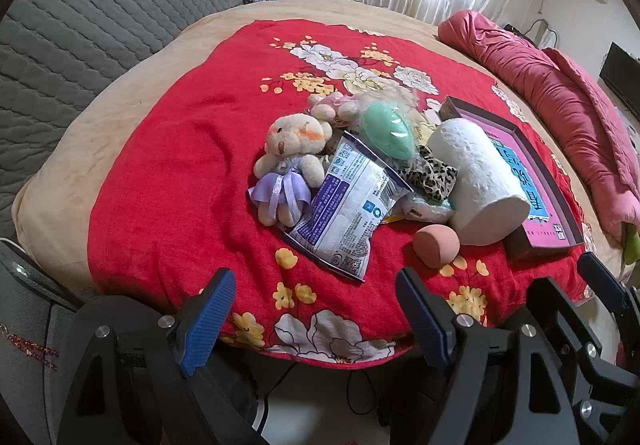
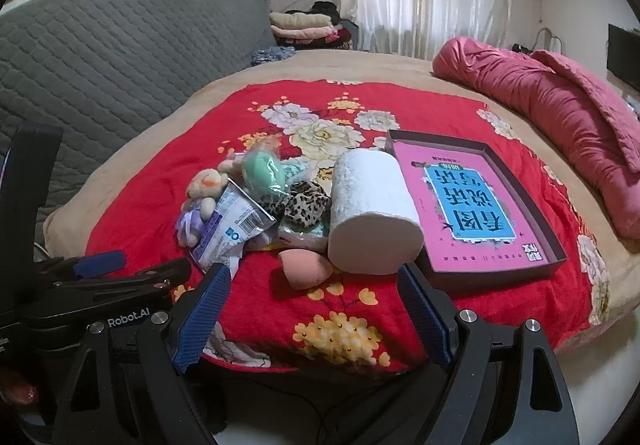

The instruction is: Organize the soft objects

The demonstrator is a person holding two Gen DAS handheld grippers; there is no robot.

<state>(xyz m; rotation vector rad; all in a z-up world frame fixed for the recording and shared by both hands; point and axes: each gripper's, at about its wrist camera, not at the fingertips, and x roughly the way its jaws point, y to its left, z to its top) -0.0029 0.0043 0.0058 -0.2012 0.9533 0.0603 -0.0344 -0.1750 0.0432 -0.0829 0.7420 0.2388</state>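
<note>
A pile of soft things lies on the red floral blanket (image 1: pixel 168 173): a cream teddy bear in a purple dress (image 1: pixel 290 161), a white-blue plastic packet (image 1: pixel 346 205), a mint green sponge in a clear bag (image 1: pixel 386 129), a leopard-print scrunchie (image 1: pixel 434 175), a white paper roll (image 1: pixel 480 185) and a peach makeup sponge (image 1: pixel 434 245). A shallow box with a pink-blue inside (image 2: pixel 472 201) lies right of the roll (image 2: pixel 372 213). My left gripper (image 1: pixel 316 319) is open and empty at the near blanket edge. My right gripper (image 2: pixel 316 311) is open and empty, just before the peach sponge (image 2: pixel 306 267).
A rolled pink quilt (image 2: pixel 560 113) lies along the bed's right side. A grey quilted headboard (image 1: pixel 100 13) rises at the left. Folded clothes (image 2: pixel 304 25) are stacked beyond the bed by white curtains. The floor lies below the near bed edge.
</note>
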